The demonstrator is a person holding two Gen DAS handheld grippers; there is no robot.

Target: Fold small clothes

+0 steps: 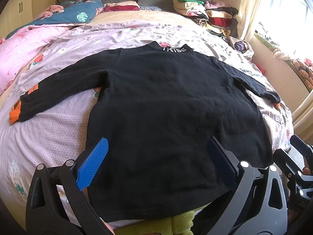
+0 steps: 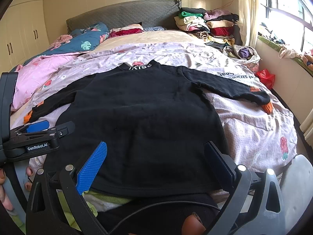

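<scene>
Shirt (image 1: pixel 166 105) flat on bed (image 1: pixel 49 137), unfolded; both grippers (image 1: pixel 154 164) (image 2: pixel 154 164) spread, empty, near hem; best pinch each sleeve cuff, fold inward, keep body smooth.

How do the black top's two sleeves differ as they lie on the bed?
The left sleeve lies spread wide, its orange cuff lying flat beyond the black. The right sleeve lies nearer the bed's window-side edge, its orange cuff mostly tucked under the black end. Both are black, long, and angled outward.
</scene>
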